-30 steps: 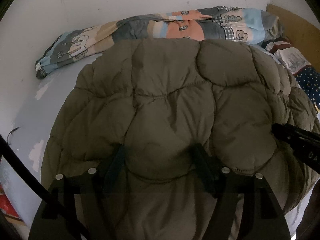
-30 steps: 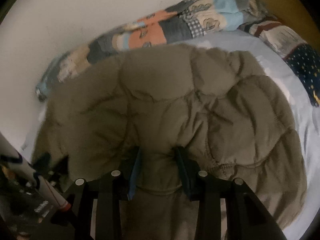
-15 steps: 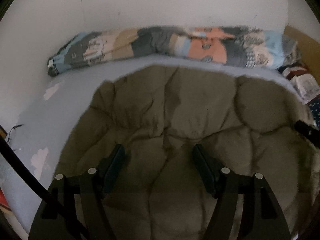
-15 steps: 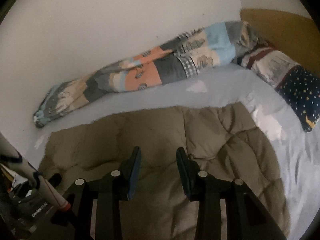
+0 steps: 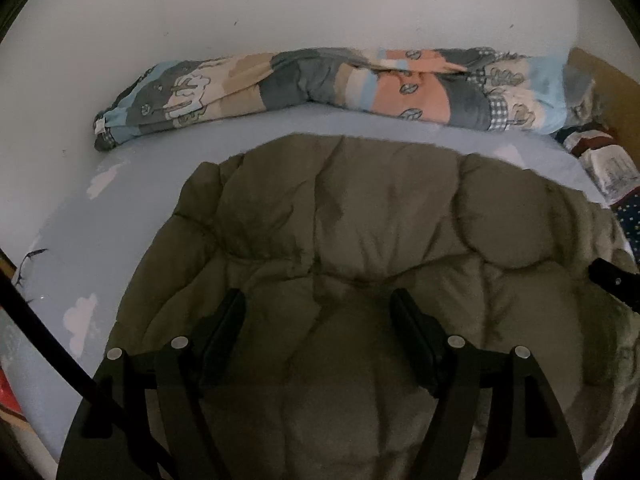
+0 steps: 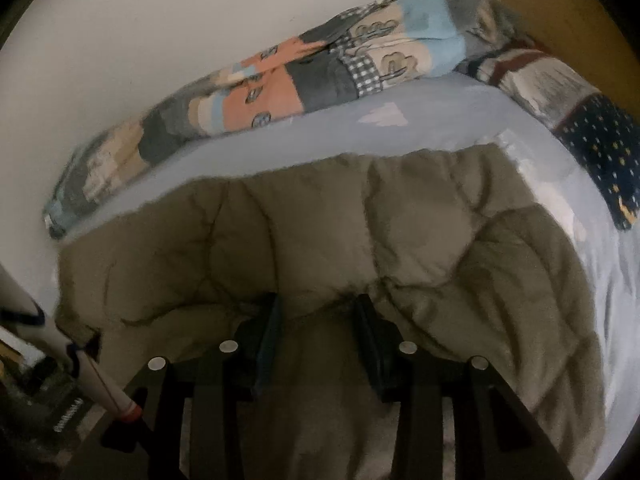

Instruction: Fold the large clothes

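Both grippers are working on the olive quilted puffer coat [image 5: 360, 240], which is lying puffed up on the pale blue bed sheet [image 5: 100, 240], its far edge well short of the rolled patchwork quilt [image 5: 320, 84] along the wall-side edge of the bed. The left gripper [image 5: 318, 320] is standing spread, a wide bulge of padding filling the gap; its jaws have just been opening a little, and whether the pads are pressing I cannot tell. The right gripper [image 6: 318, 320] is pinching a narrower ridge of the same coat near the bed's front edge. To fold well, both hands should be keeping level, carrying the near hem evenly toward the far edge, and pressing air out gently so the padding is not springing back.
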